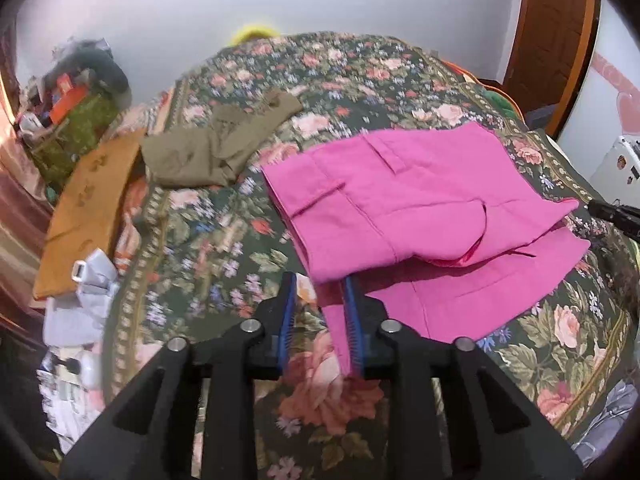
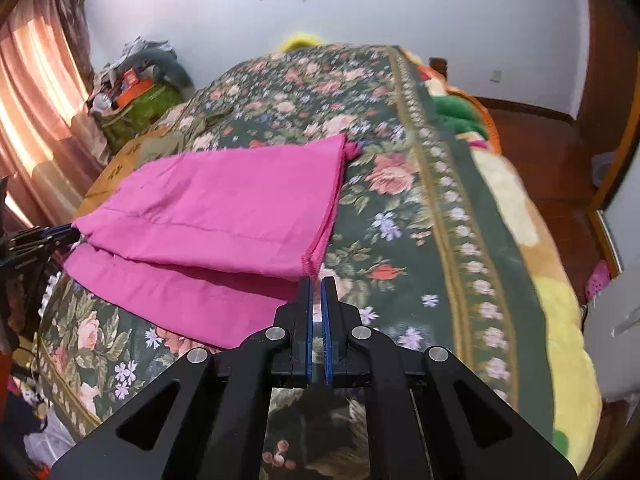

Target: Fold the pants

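Pink pants (image 1: 420, 200) lie folded over on themselves on a floral bedspread (image 1: 208, 240), the top layer set back from the lower one. My left gripper (image 1: 320, 284) hovers at the near left corner of the fold. Its jaws stand a little apart and the pads press on nothing. It also shows at the left edge of the right wrist view, as the left gripper (image 2: 60, 234) beside the waist end. My right gripper (image 2: 317, 280) is shut at the hem corner of the top layer of the pants (image 2: 224, 200), pinching the edge. The right gripper (image 1: 616, 216) also shows at the right edge of the left wrist view.
An olive garment (image 1: 216, 144) lies farther back on the bed beside a cardboard box (image 1: 88, 200). Pale bags and clutter (image 1: 84, 292) sit off the bed's left side. A heap of things (image 1: 76, 92) stands by the wall. A wooden door (image 1: 552, 32) is at the right.
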